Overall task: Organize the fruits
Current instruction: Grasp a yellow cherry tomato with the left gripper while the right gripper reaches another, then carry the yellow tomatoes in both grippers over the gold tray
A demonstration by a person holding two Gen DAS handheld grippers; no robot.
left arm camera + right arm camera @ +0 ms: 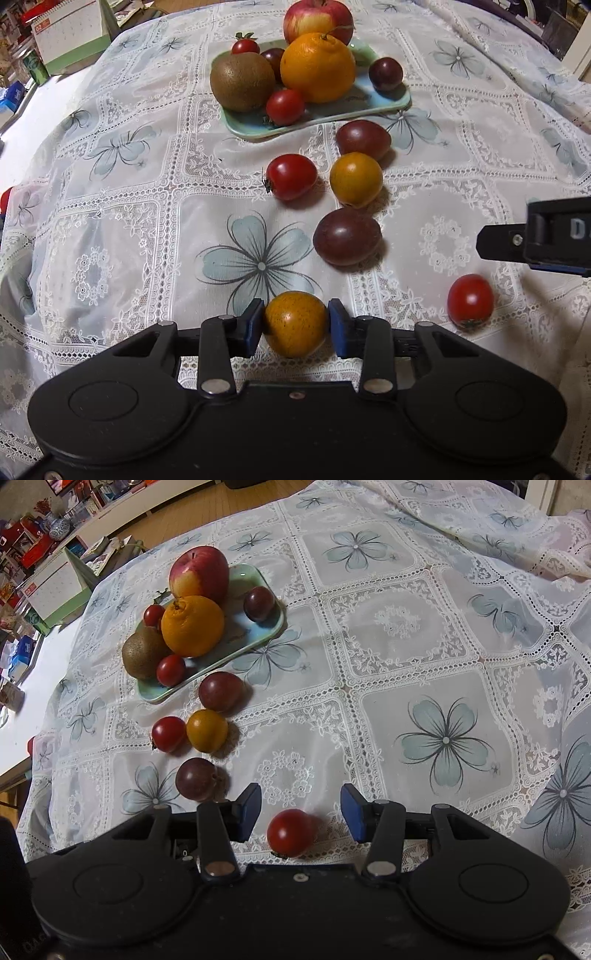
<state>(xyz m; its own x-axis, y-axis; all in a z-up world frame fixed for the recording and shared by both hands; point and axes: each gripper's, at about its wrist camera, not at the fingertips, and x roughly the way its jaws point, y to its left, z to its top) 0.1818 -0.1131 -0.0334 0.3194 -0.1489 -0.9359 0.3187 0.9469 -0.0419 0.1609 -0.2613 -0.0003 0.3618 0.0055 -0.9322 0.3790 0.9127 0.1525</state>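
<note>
1. the left gripper [295, 325] is clamping its blue pads [254, 326] onto the two sides of an orange-yellow tomato [294, 323] that is sitting on the cloth at the near edge of its view; the jaws are pressing the fruit from left and right, so the grip is looking made.
2. the right gripper [301, 814] is hanging with its jaws apart, well wider than the red tomato [290, 832] lying between them and slightly nearer than the pad tips; neither pad is touching it, and a short push forward and down looks to be what a closing would need.
3. the relation that is mattering: the pale green tray [400, 98] is lying far and slightly left of both grippers; the left gripper is the nearer one to it, and the held tomato, being almost round, is offering no long axis to line up.
4. between gripper and tray a loose line of tomatoes is standing in the way: a dark purple one [347, 236], an orange one [355, 179], a red one [291, 176] and another purple one [363, 139] just beside the tray's near rim; a carry would probably be going over them.
5. the tray is already holding an apple [317, 18], an orange [317, 66], a kiwi [242, 81] and small tomatoes; free room is showing at its right part.
6. the surface is a white lace tablecloth [129, 221] with blue flowers, lying rumpled at the far right; a desk calendar [70, 33] and shelves of clutter are standing beyond the far left.
</note>
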